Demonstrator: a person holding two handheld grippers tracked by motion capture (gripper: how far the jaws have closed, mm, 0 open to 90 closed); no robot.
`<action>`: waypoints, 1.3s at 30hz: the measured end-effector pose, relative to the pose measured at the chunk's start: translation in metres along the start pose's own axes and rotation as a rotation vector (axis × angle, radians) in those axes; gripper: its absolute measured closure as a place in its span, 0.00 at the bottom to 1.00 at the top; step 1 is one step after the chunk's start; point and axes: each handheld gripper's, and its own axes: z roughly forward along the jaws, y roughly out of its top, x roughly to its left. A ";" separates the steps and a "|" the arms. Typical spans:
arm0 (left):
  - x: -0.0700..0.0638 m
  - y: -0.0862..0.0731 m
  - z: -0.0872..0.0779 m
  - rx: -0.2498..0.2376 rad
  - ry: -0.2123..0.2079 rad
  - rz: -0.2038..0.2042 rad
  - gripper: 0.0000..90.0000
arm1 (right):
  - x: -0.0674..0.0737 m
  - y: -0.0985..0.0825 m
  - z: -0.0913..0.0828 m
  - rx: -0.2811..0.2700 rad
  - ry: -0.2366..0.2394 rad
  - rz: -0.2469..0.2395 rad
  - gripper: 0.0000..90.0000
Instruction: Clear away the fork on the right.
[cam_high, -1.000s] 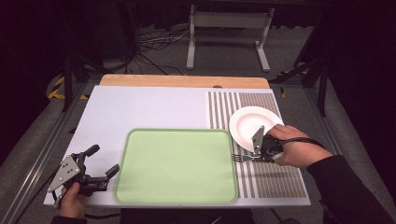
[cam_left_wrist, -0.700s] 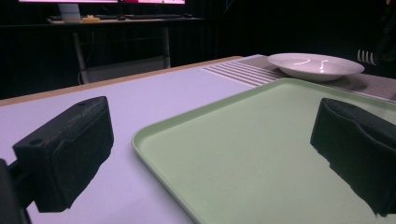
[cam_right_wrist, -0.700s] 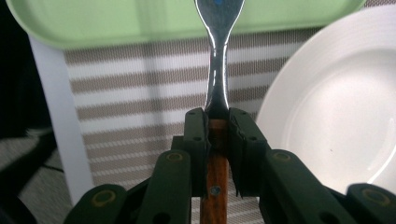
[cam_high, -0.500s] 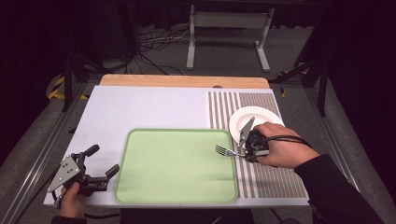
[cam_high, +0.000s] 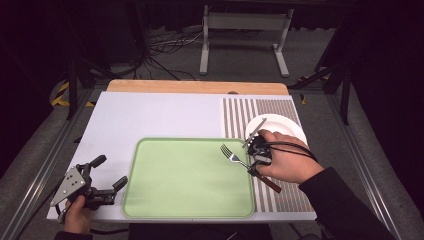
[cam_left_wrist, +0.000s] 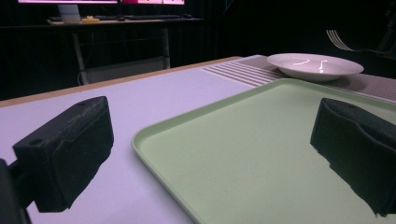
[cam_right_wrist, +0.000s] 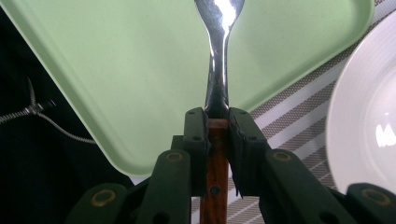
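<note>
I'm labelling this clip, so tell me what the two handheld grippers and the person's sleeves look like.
Both grippers are black, each with two blocky jaws. The left gripper carries a grey three-cornered plate on top. The right gripper trails a black cable that loops over the hand, and its linkage shows brass-coloured pivot pins in the right gripper view. The right forearm wears a dark sleeve.

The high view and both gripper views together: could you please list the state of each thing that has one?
Fork: clamped at its wooden handle, held above the tray.
Right gripper: shut on the fork.
Left gripper: open, holding nothing.
Tray: flat on the table, bare.
Plate: upright, bare.
</note>
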 end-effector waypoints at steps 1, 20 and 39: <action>0.000 0.000 0.000 0.000 0.000 0.000 0.00 | 0.001 0.001 0.000 -0.006 0.004 0.021 0.87; 0.000 0.000 0.000 0.000 0.001 0.000 0.00 | 0.014 0.018 0.009 -0.033 0.000 0.270 0.87; 0.000 0.000 0.000 -0.006 0.002 -0.002 0.00 | 0.027 0.037 0.032 -0.021 -0.028 0.315 0.87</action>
